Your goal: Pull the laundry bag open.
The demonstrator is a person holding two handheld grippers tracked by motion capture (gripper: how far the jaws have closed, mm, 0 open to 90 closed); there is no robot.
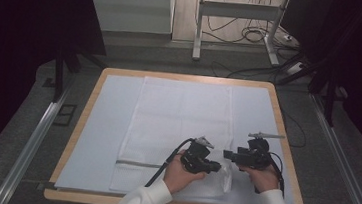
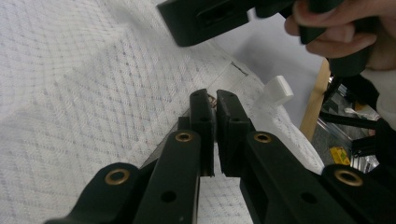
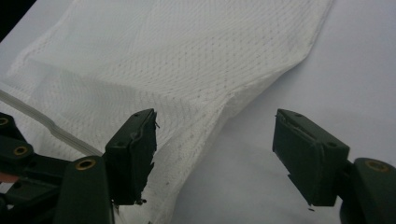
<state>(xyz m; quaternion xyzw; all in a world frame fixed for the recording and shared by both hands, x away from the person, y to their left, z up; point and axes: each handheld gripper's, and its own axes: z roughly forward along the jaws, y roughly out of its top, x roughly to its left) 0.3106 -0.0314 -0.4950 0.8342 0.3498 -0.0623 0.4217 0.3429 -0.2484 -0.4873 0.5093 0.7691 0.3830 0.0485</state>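
white mesh: the fabric of a laundry bag [image 1: 176, 126] that lies flat along the middle of the counter, its zip end toward the person.
left fingers: the left gripper [image 2: 215, 109] has its fingers [image 2: 201, 116] pressed together on a small pinch at the bag's near right corner; a dark speck shows between the tips, maybe the zip pull, too small to be sure.
right fingers: the right gripper [image 3: 215, 154] has its fingers [image 3: 133, 154] standing wide apart with nothing between the pads; one hangs over the lifted mesh edge, the other over bare cover.
corner: the bag's near right corner [image 1: 225, 174] is raised and puckered off the surface between the two grippers, as seen from above.
zip: a grey zip band [image 1: 138, 163] runs across the near end of the bag; whether it is open or closed here cannot be told.
white tab: a small white tab [image 2: 279, 91] sticks out just beyond the left fingers, at the bag's edge.
counter: a wooden counter [image 1: 88, 103] under a pale blue sheet [image 1: 100, 139]; the bag takes up the centre strip.
done so far: one side of the corner looks secured by the left gripper.
left to do: the right gripper probably has yet to close on the mesh edge; whatever follows, opening or folding the bag, looks not yet started.
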